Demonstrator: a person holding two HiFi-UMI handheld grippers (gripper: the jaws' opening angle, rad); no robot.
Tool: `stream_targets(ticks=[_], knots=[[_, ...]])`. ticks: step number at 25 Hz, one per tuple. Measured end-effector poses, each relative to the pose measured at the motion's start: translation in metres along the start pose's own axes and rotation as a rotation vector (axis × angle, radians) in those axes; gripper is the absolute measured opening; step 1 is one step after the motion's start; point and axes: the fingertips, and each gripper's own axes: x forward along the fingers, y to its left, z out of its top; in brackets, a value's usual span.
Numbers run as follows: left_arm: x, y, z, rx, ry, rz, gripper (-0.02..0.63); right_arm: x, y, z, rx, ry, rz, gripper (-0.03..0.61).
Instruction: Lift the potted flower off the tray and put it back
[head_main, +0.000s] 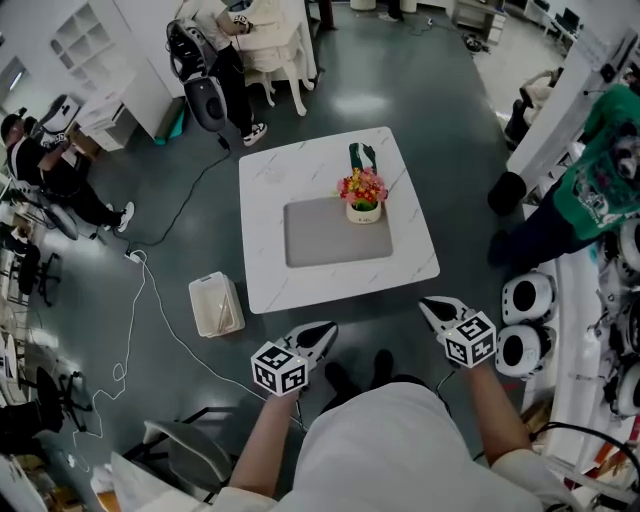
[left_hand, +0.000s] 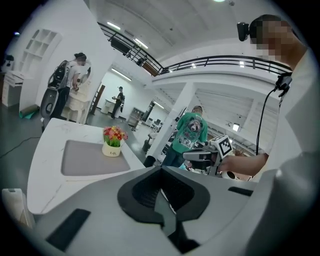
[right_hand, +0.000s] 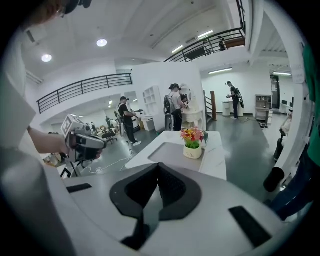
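Both pairs of jaws are clenched shut with nothing between them. In the left gripper view the left gripper (left_hand: 161, 171) shows its two dark pads meeting along one line, and the right gripper view shows the same for the right gripper (right_hand: 159, 168). Neither touches anything.

From the head view, the left gripper (head_main: 321, 331) and the right gripper (head_main: 434, 307) are held side by side over the floor (head_main: 180, 215), just short of the near edge of the white desk (head_main: 268, 180) and well apart from the plant.

The potted flower (head_main: 363, 196) stands upright in its small white pot on the far right corner of the grey tray (head_main: 325, 235), which lies flat in the middle of the desk. Each gripper view has the potted flower (left_hand: 112, 142) (right_hand: 192, 144) ahead of the jaws, out of reach.
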Motion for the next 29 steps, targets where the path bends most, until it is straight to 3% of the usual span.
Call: stream_targets(ticks=[7, 23, 29], knots=[[-0.008, 0.011, 0.01, -0.01, -0.03, 0.016, 0.009, 0.007, 0.003, 0.007, -0.025, 0.003, -0.01, 0.017], [-0.008, 0.022, 0.02, -0.047, -0.067, 0.009, 0.009, 0.014, -0.004, 0.024, 0.118, -0.069, -0.001, 0.017], [-0.007, 0.013, 0.019, -0.062, -0.063, -0.008, 0.009, 0.014, 0.004, 0.027, 0.119, -0.064, 0.009, 0.017]])
